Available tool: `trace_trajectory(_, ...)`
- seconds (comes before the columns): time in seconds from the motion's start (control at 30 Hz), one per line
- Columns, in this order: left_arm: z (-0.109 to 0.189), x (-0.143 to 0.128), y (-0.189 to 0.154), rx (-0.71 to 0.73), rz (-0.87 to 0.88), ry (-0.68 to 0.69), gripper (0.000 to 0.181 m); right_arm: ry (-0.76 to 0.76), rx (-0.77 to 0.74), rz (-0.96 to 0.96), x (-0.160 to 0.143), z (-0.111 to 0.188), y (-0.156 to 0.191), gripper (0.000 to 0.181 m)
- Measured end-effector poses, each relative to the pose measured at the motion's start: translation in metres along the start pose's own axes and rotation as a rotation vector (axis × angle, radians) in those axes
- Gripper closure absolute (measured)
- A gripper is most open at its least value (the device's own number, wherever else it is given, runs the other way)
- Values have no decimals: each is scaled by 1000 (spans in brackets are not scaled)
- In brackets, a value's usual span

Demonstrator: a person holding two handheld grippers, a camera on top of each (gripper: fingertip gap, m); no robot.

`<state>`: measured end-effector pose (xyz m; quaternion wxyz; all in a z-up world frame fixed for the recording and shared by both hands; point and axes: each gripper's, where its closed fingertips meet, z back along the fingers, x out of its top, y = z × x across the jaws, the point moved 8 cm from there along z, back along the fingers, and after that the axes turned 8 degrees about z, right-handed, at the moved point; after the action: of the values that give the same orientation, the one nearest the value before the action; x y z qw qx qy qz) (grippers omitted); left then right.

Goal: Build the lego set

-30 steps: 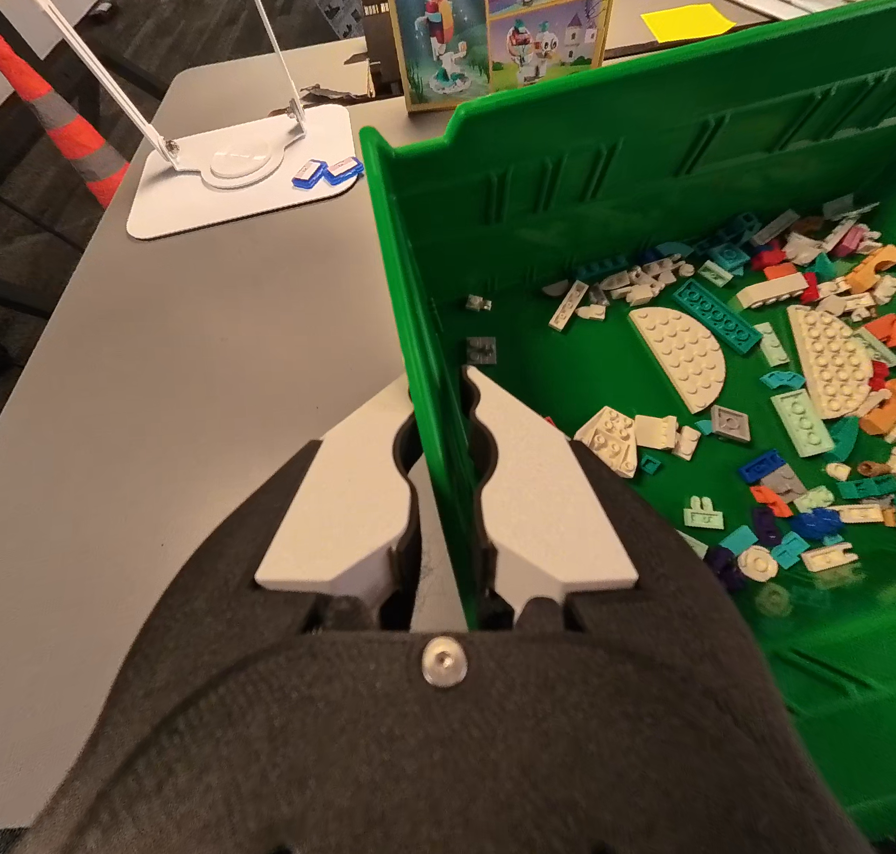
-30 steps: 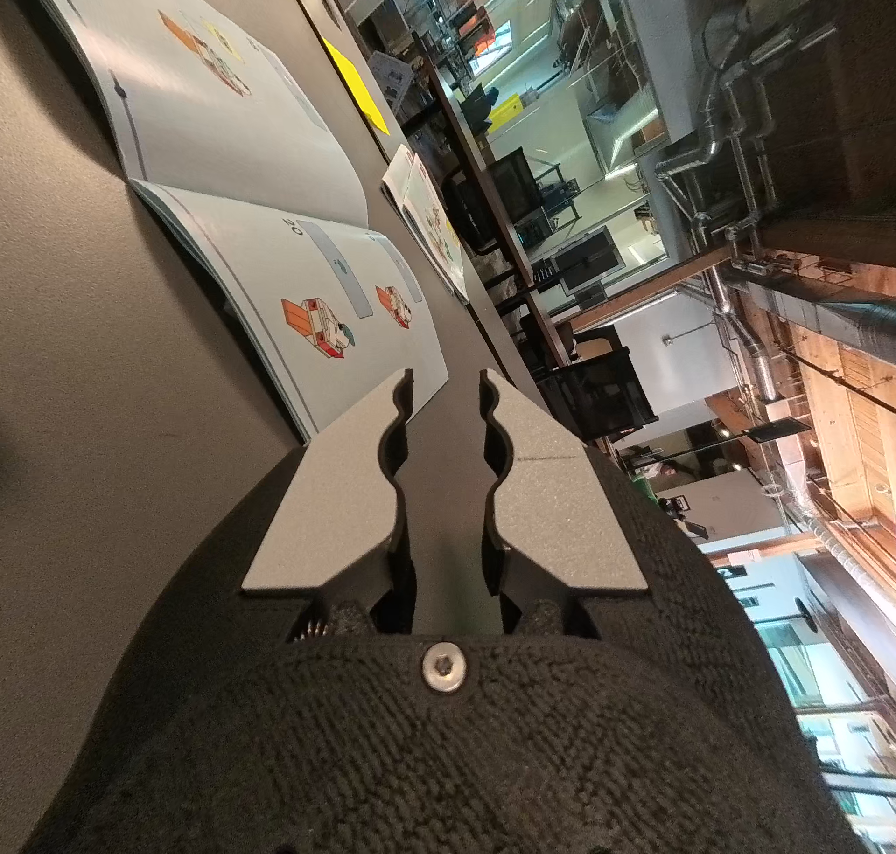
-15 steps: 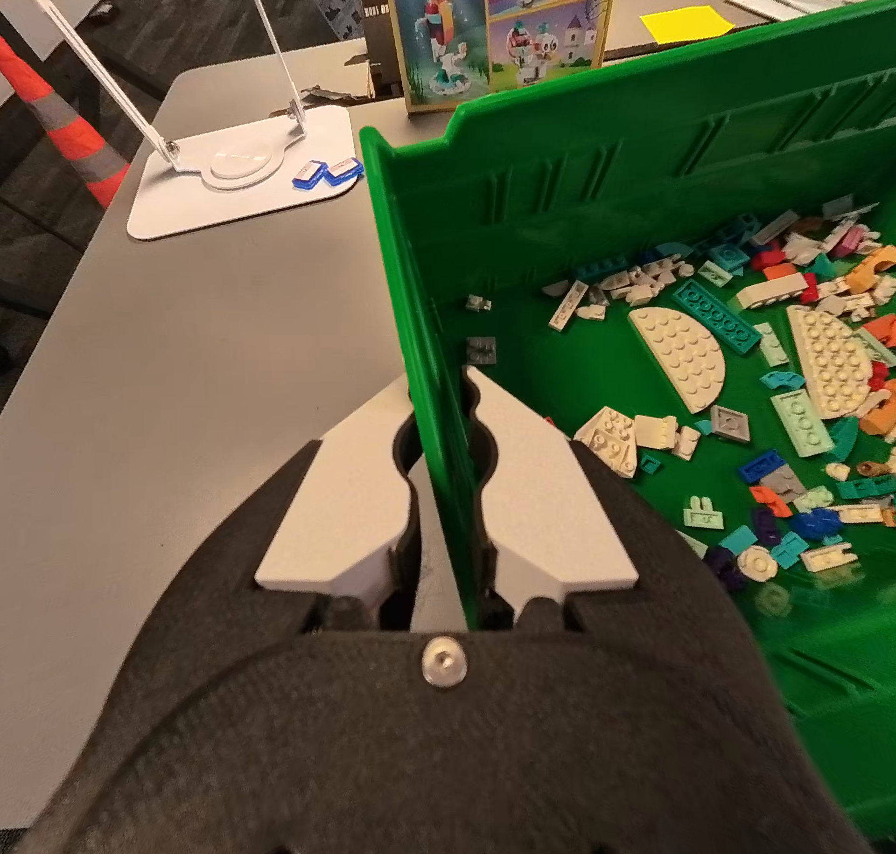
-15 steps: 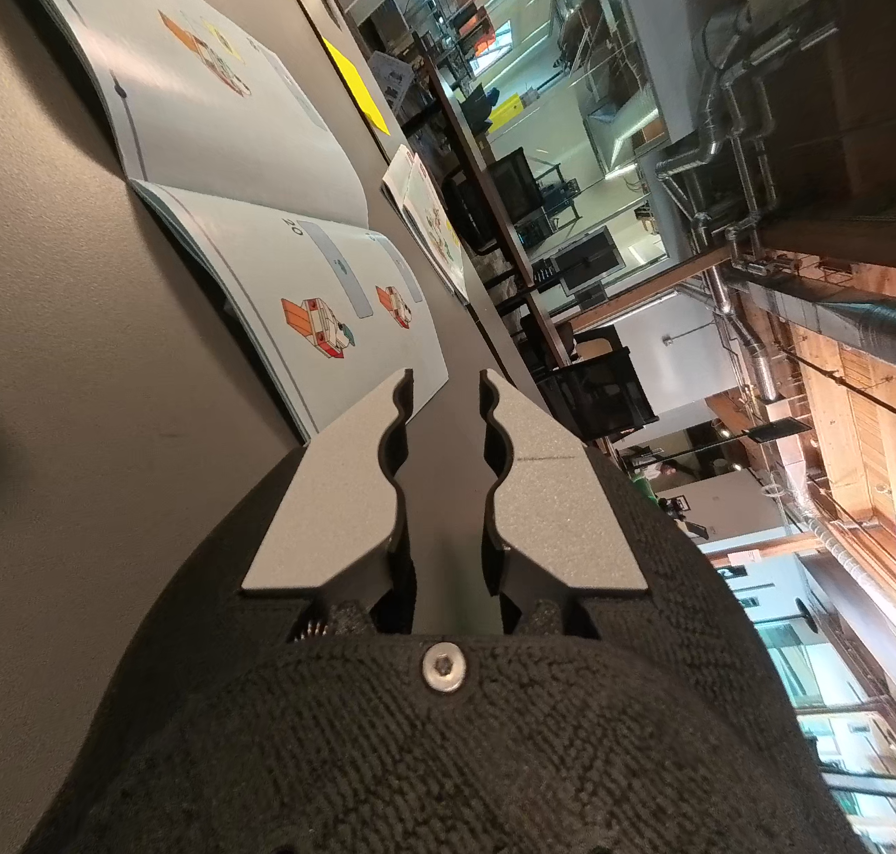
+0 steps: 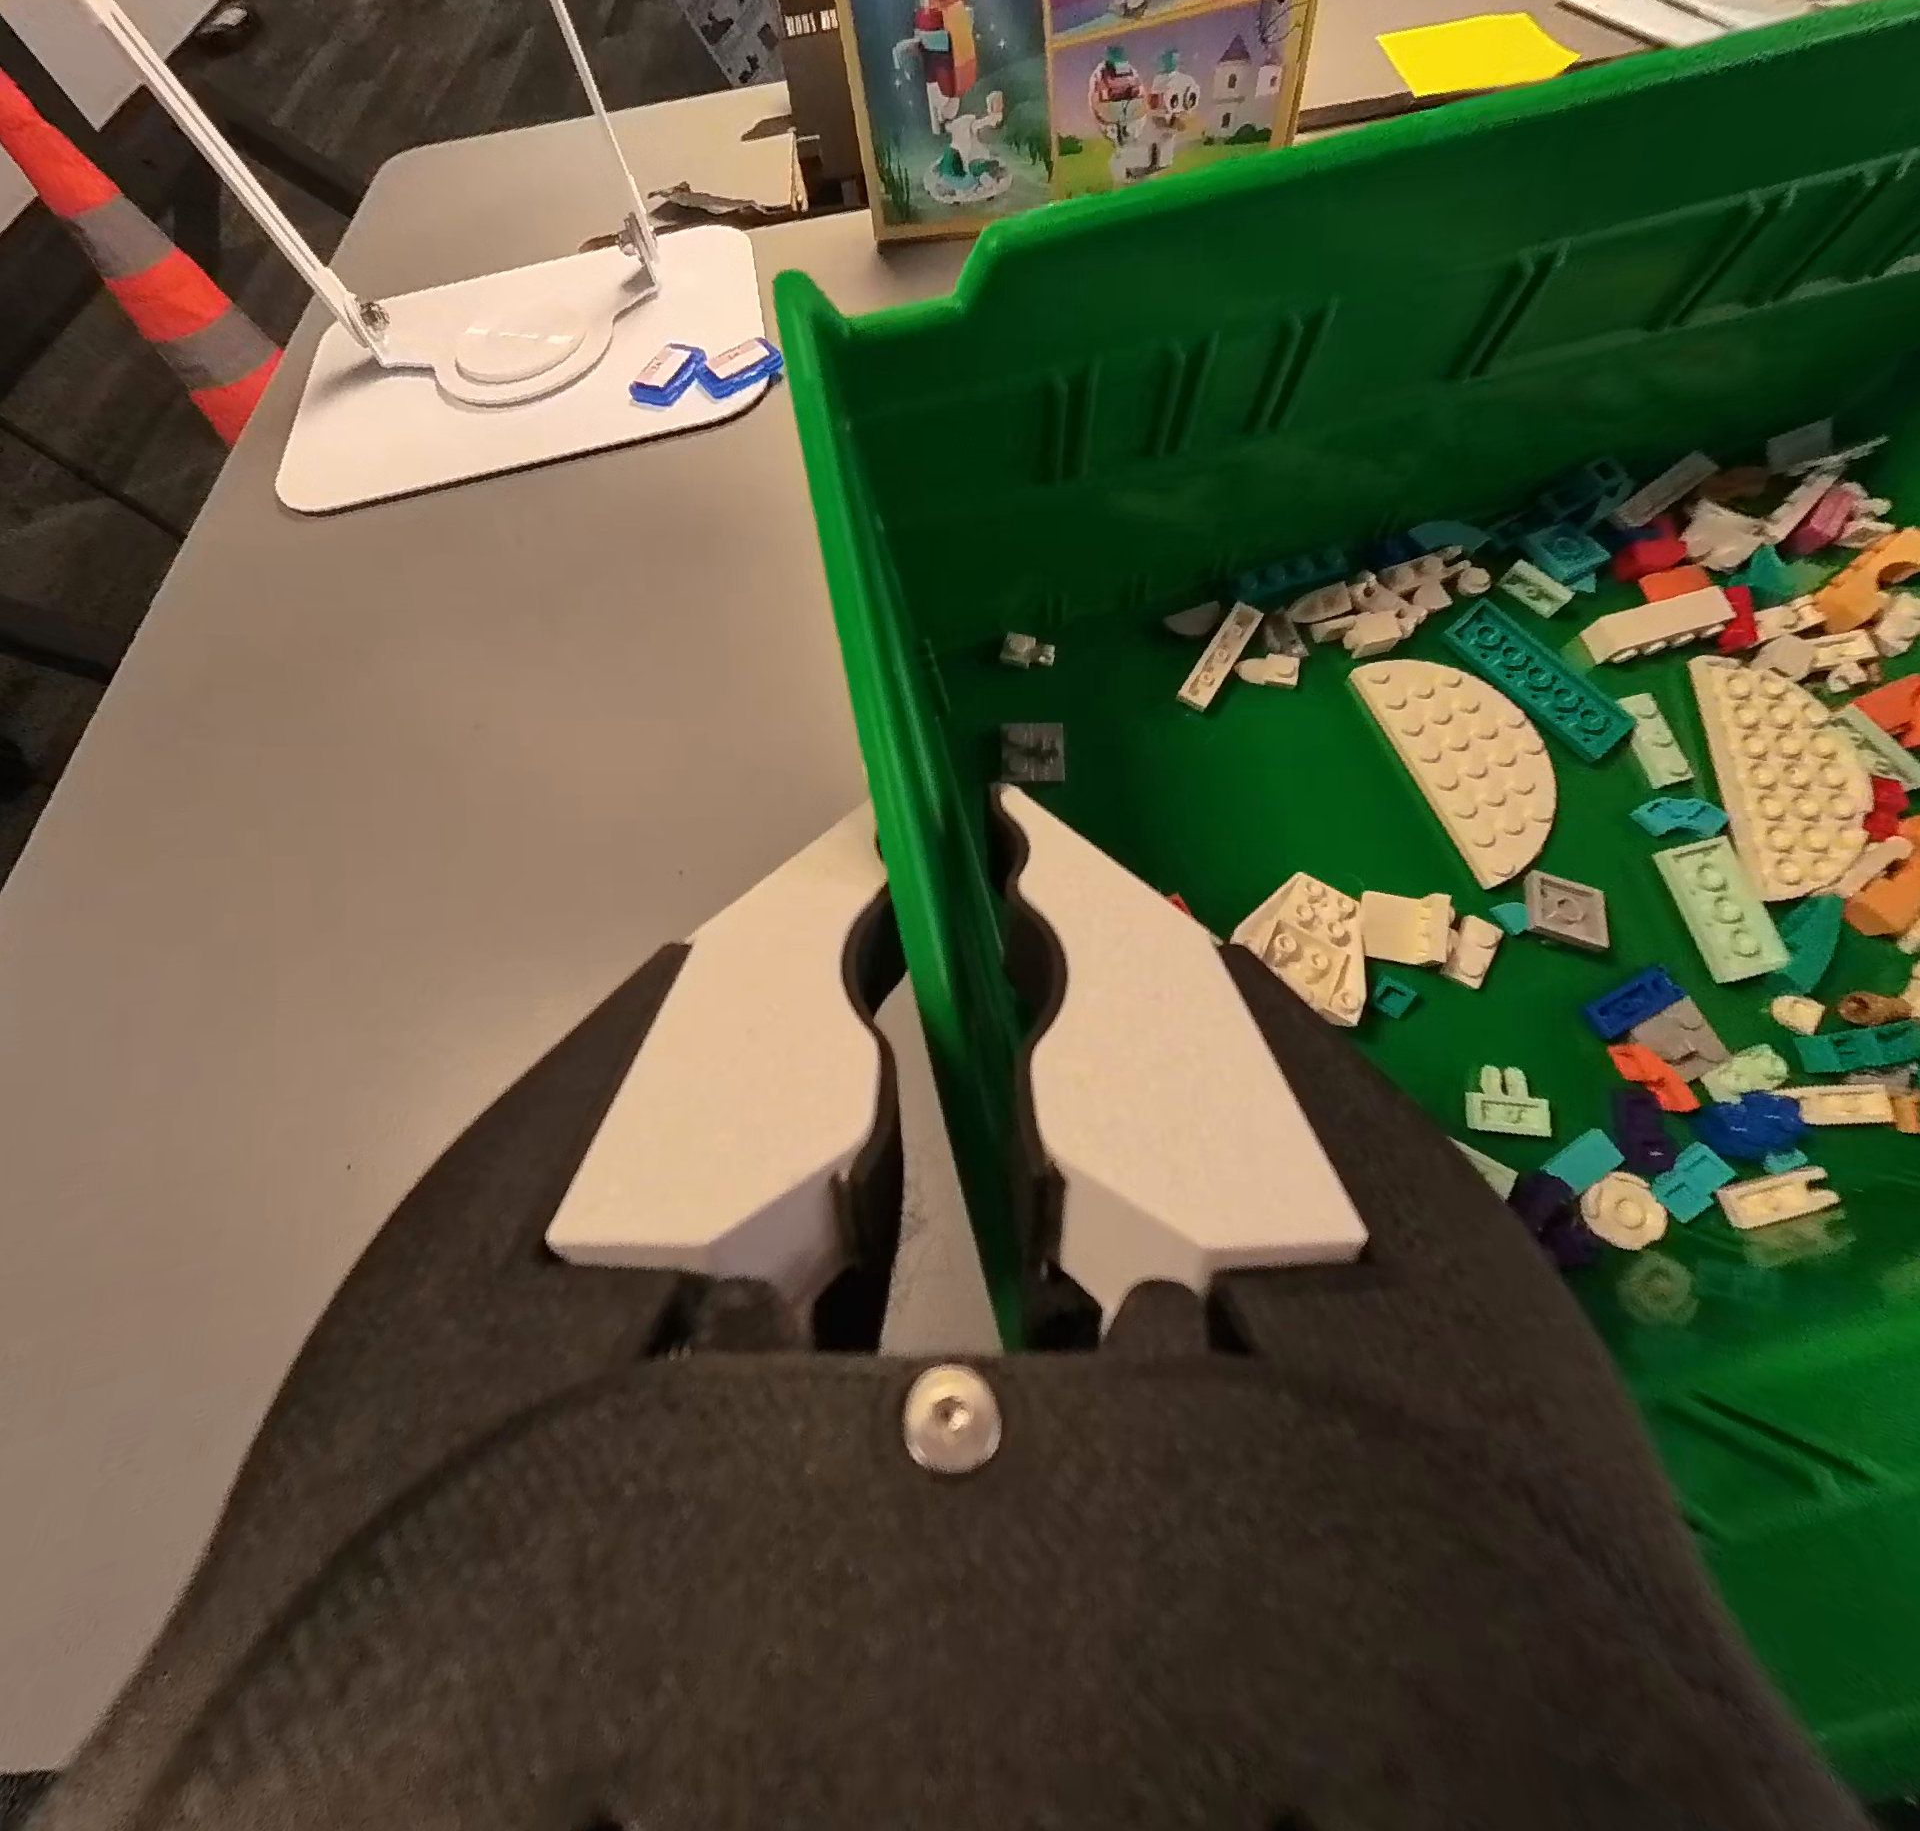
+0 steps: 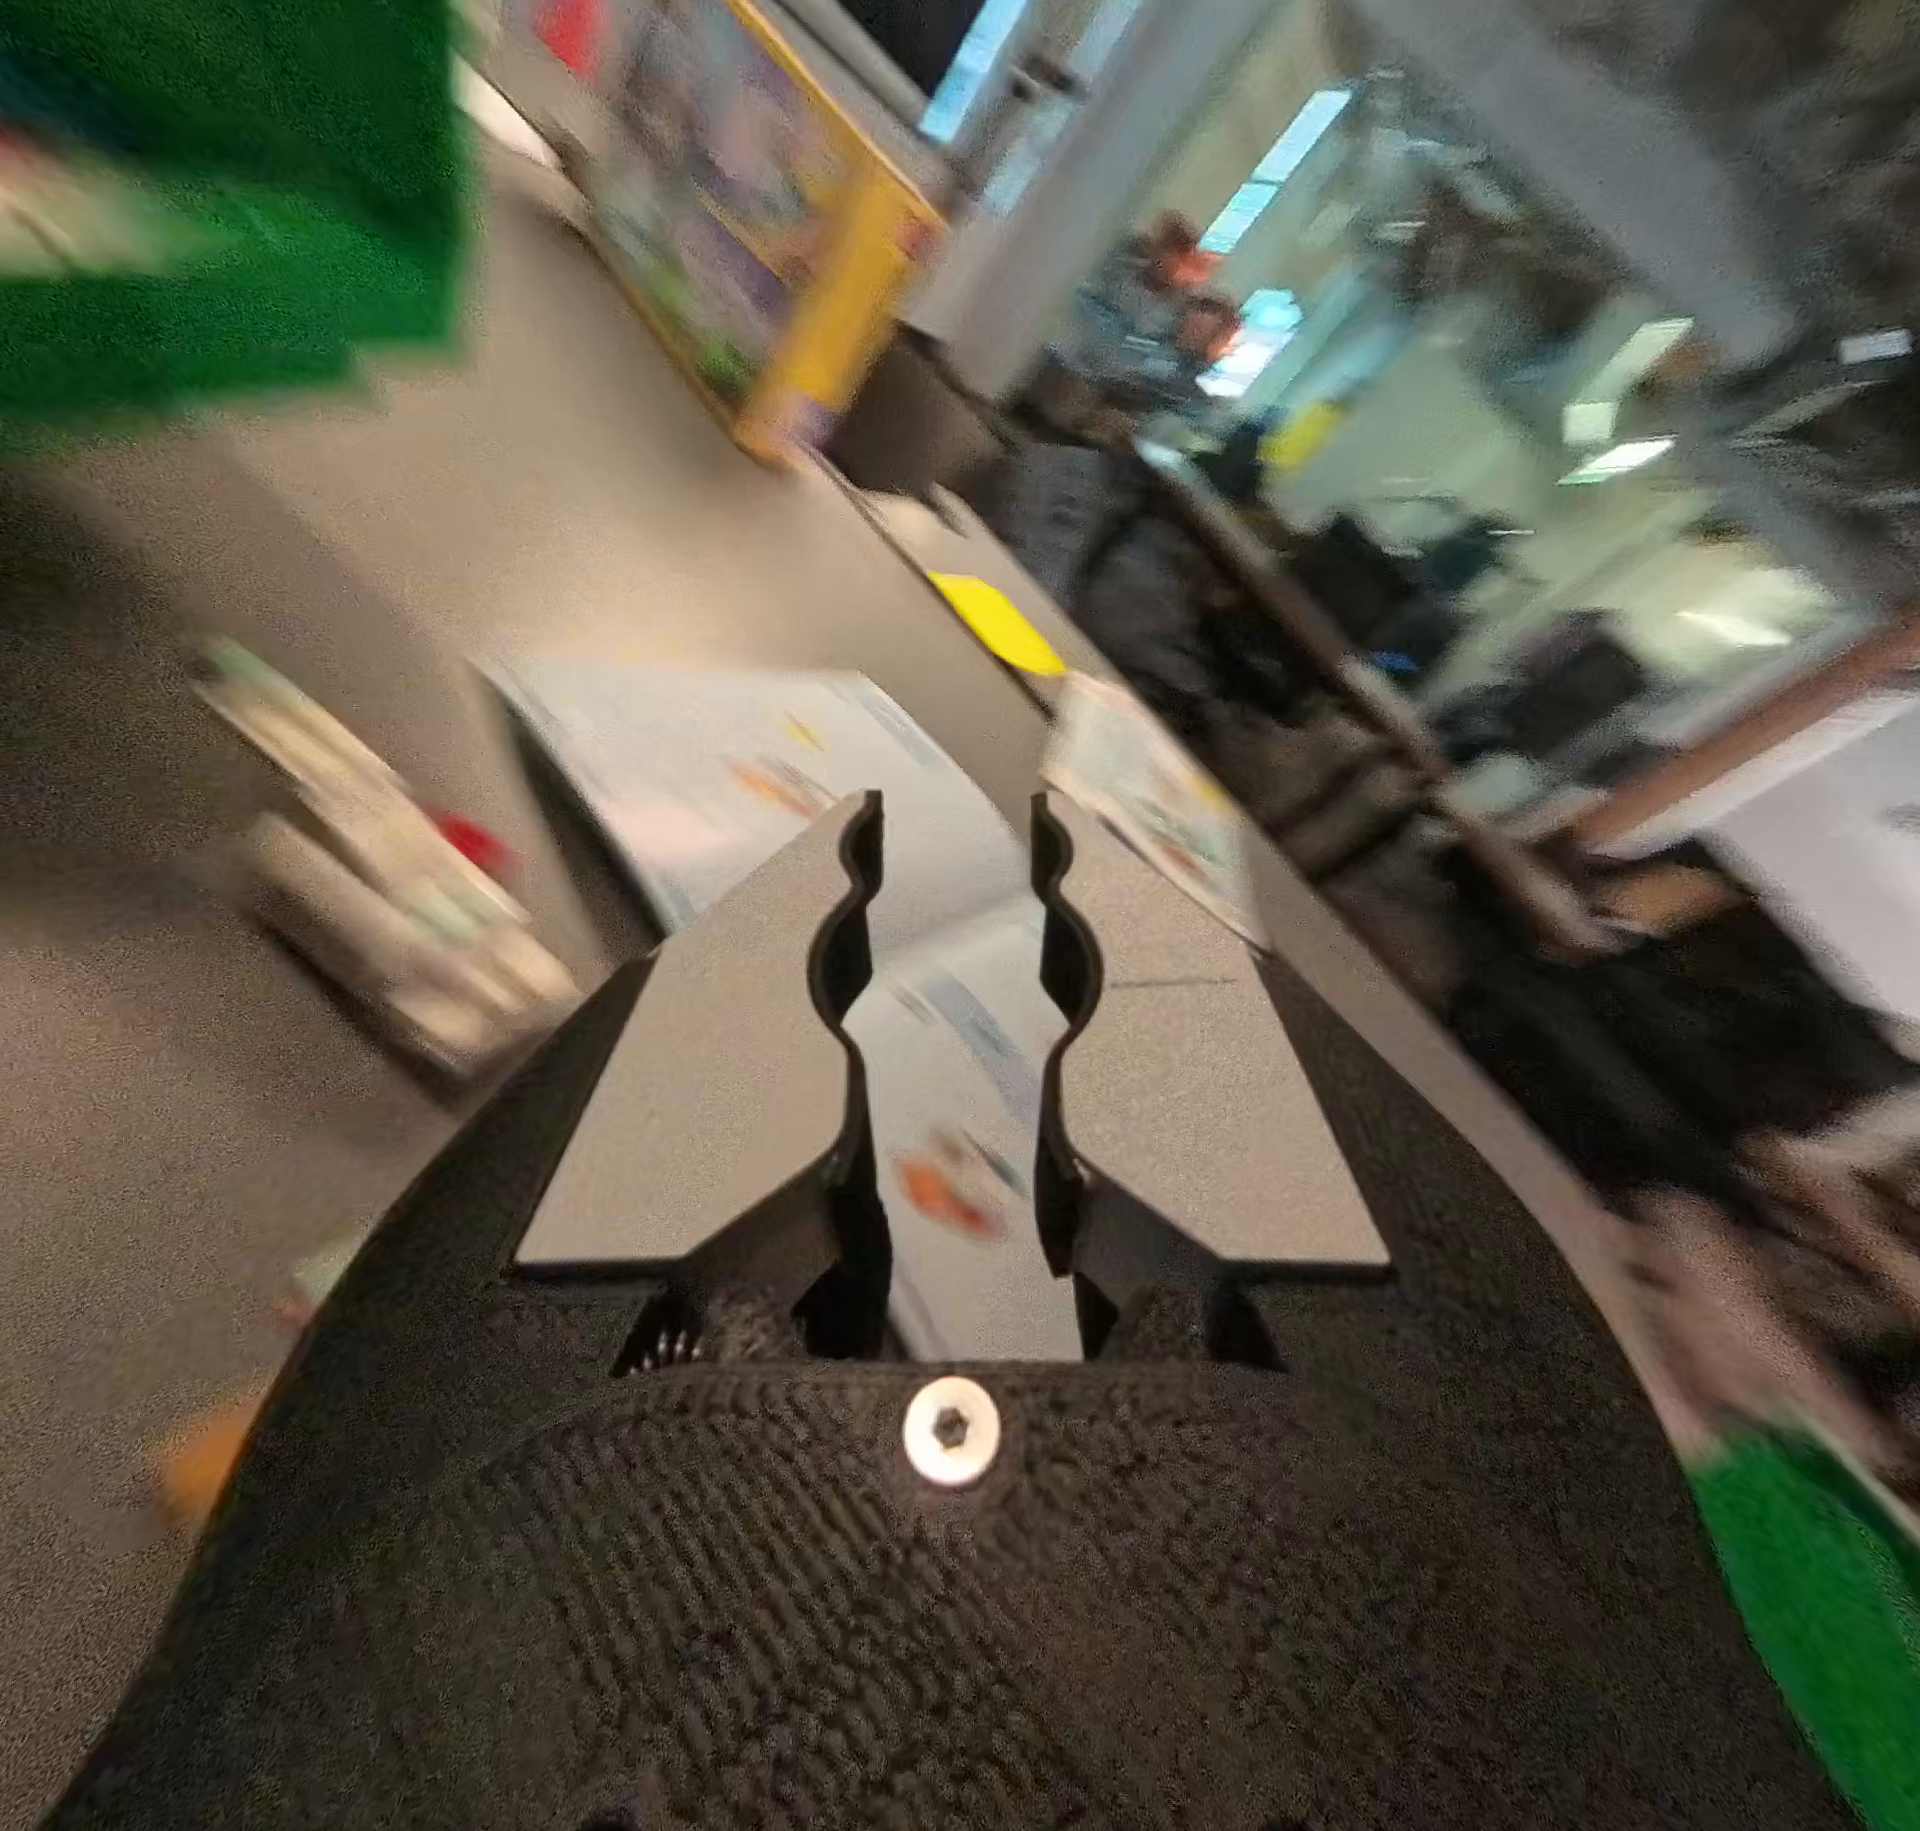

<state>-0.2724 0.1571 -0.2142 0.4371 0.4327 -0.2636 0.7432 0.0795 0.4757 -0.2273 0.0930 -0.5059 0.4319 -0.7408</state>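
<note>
Left wrist view: loose lego pieces [image 5: 1538,846] lie on the green bin [image 5: 1299,410] floor, right of the left gripper [image 5: 940,825], which straddles and clamps the bin's side wall. Right gripper [image 6: 956,815] is parted, empty, over a blurred instruction booklet [image 6: 727,753] on the table [image 5: 468,742]. Risk: tugging the clamped wall tips the bin, spilling pieces; the right view's blur makes aiming unreliable.

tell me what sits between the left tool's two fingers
The green bin's side wall stands between the fingers of the left tool, one outside and one inside, in the left wrist view.
</note>
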Motion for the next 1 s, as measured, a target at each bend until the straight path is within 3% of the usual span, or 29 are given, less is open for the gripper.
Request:
trace_trajectory(0.17,0,0,0,5,0,-3,171,-220,448,-185,135,-25,41,154)
trace_trajectory(0.23,-1,0,0,3,0,7,171,-214,590,-161,170,-32,61,153)
trace_trajectory(0.33,-2,0,0,3,-3,16,170,-136,688,-89,198,-48,87,153)
trace_trajectory(0.53,-1,1,0,5,-8,10,170,153,826,-5,196,-77,127,149)
trace_trajectory(0.67,0,0,0,6,-10,2,170,311,817,48,187,-87,140,148)
trace_trajectory(1.0,2,0,-1,-4,-14,-19,170,424,825,103,184,-100,152,151)
